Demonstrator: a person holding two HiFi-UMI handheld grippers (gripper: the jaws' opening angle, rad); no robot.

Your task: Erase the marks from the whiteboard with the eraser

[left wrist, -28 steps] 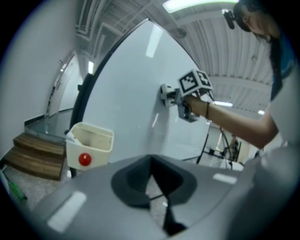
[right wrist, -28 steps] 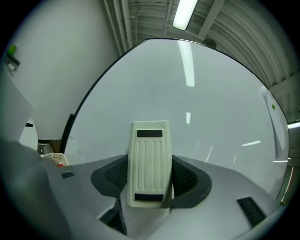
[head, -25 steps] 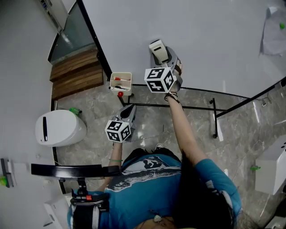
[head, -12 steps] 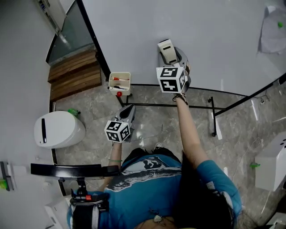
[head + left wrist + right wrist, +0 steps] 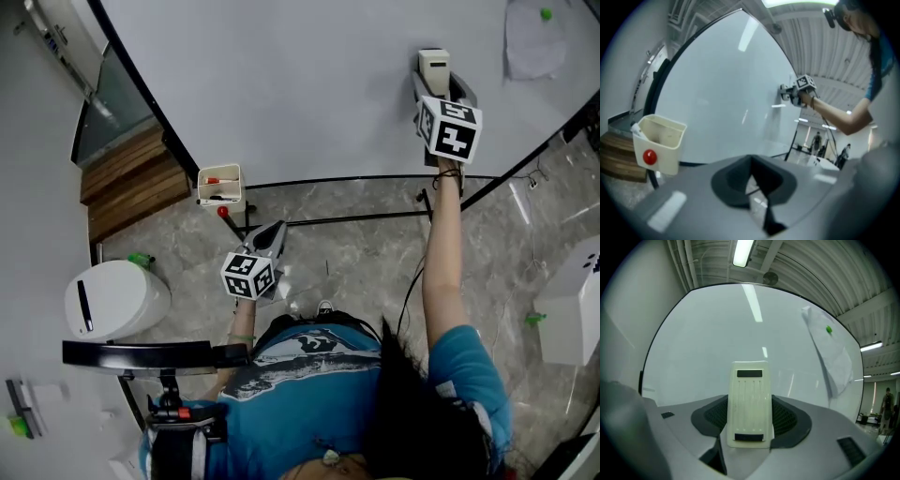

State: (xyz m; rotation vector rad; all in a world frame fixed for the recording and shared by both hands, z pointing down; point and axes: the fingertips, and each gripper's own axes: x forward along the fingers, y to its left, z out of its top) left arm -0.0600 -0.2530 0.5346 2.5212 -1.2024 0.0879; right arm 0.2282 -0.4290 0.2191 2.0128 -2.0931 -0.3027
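The whiteboard [image 5: 309, 84] fills the top of the head view, and I see no marks on it. My right gripper [image 5: 436, 92] is raised at arm's length, shut on the cream eraser [image 5: 433, 67], which lies flat against the board's right part. In the right gripper view the eraser [image 5: 749, 404] stands upright between the jaws against the white surface [image 5: 717, 343]. My left gripper [image 5: 273, 231] hangs low in front of me, away from the board, shut with nothing in it. The left gripper view shows the right gripper [image 5: 799, 89] on the board.
A cream marker tray [image 5: 220, 185] with a red knob hangs at the board's lower left. A paper sheet [image 5: 536, 42] under a green magnet [image 5: 546, 13] sits at the upper right. The black stand legs [image 5: 347, 220], wooden steps [image 5: 127, 187] and a white bin [image 5: 112, 298] are on the floor.
My right gripper has swept the eraser rightward and upward across the board, toward the paper sheet. The left gripper stayed where it was.
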